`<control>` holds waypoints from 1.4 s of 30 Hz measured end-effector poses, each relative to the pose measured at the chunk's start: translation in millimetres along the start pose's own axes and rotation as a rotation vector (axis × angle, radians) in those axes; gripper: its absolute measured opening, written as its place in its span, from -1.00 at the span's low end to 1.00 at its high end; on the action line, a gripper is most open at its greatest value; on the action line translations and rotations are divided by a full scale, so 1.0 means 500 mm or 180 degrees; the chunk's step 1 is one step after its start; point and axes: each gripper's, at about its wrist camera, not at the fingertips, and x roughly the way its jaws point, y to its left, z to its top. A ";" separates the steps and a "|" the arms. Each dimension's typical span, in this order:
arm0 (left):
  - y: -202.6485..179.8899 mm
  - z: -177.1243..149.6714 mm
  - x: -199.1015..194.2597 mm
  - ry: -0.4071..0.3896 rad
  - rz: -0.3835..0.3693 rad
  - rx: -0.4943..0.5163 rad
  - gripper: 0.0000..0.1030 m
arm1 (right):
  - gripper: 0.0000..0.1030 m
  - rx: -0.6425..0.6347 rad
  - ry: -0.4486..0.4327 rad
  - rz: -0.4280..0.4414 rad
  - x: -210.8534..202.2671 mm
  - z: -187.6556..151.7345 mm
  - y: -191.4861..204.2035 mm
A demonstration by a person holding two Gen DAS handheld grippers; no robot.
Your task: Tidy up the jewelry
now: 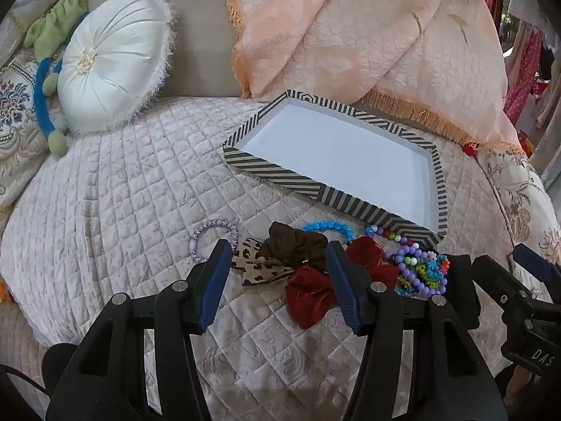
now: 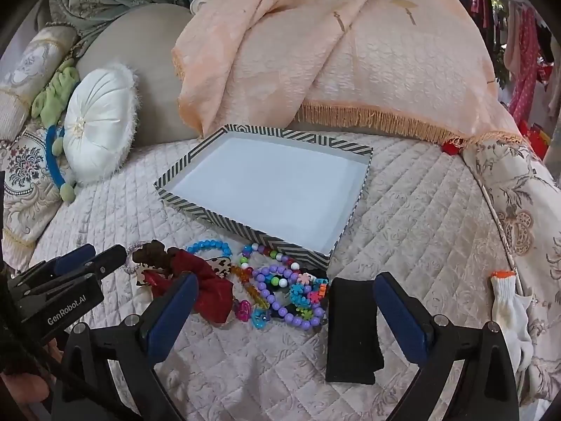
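Your left gripper point(image 1: 278, 259) hangs over the left end of the jewelry pile, jaws spread, nothing between the pads. Below the gap lie a leopard-print bow point(image 1: 257, 263), a brown scrunchie point(image 1: 294, 242) and a red scrunchie point(image 1: 312, 289). A lilac bead bracelet point(image 1: 207, 236) lies just left of the left finger.

Your right gripper point(image 2: 285, 293) has its jaws spread wide, pinching nothing. Between the fingers on the quilt point(image 2: 420, 210) sit a purple bead bracelet point(image 2: 280, 294), a cluster of coloured flower beads point(image 2: 303, 293) and a black pouch point(image 2: 352, 329), which lies flat just inside the right finger. The red scrunchie is next to the left finger.

A blue bead bracelet point(image 2: 210, 247) lies at the far edge of the pile, near the striped box point(image 2: 224, 221). The box stands open just behind the pile, white inside, holding nothing. All the jewelry is on the quilt, outside the box.

A white round cushion point(image 2: 100, 140) leans at far left; a peach fringed blanket point(image 2: 350, 52) is heaped behind the box. A white glove point(image 2: 512, 301) lies at the right.
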 end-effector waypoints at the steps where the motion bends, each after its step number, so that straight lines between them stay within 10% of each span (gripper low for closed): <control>1: 0.000 0.000 0.001 0.0011 -0.0001 0.0003 0.08 | 0.93 0.0009 0.0005 0.0022 -0.001 0.001 0.000; 42: -0.002 0.001 -0.002 -0.0043 -0.0108 0.0059 0.08 | 0.93 0.0011 -0.0039 0.0069 0.002 -0.009 0.012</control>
